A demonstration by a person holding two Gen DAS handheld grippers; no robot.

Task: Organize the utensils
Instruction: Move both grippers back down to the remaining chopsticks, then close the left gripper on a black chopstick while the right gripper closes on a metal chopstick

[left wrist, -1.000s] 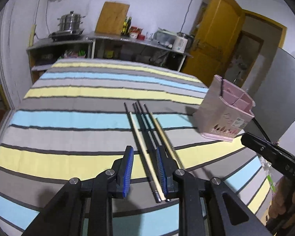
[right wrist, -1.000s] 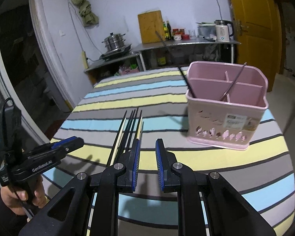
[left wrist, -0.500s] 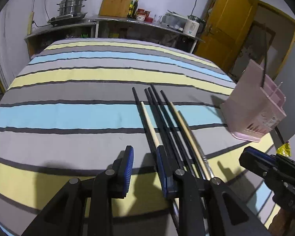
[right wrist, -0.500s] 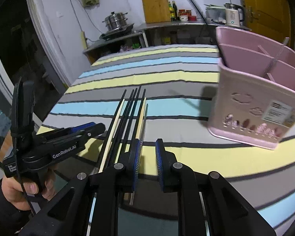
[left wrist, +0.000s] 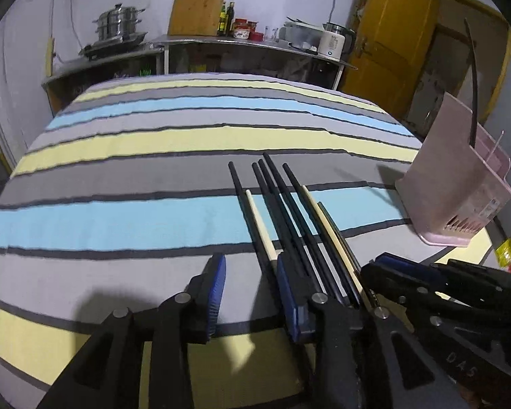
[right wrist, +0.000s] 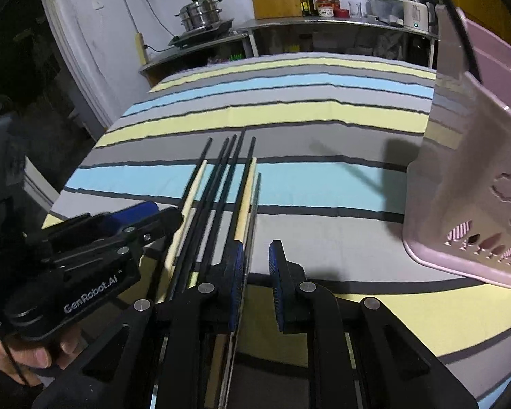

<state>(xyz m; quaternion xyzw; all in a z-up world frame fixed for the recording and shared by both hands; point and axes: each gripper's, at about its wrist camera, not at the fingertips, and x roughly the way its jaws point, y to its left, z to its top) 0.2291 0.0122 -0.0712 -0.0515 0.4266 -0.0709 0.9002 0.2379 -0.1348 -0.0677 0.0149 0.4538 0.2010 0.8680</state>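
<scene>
Eight or so chopsticks [left wrist: 289, 218] lie side by side in a row on the striped tablecloth [left wrist: 136, 218], mostly thin black sticks, with two pale cream ones mixed in and a slim metallic one on the row's right edge. The sticks run lengthwise away from both cameras, tips roughly level at the far end. The left gripper [left wrist: 250, 293] hovers low over the near ends, its blue-padded jaws apart and just widened, nothing between them; its right finger sits over the leftmost black and cream sticks. The right gripper [right wrist: 257, 283] is low at the row's right edge, jaws apart with bare cloth in the gap; the metallic stick runs along the outer side of its left finger, unclear if touching. A pink divided utensil holder [right wrist: 477, 184] stands on the cloth to the right of the row, well apart, with a black stick and a thin metal one leaning inside.
</scene>
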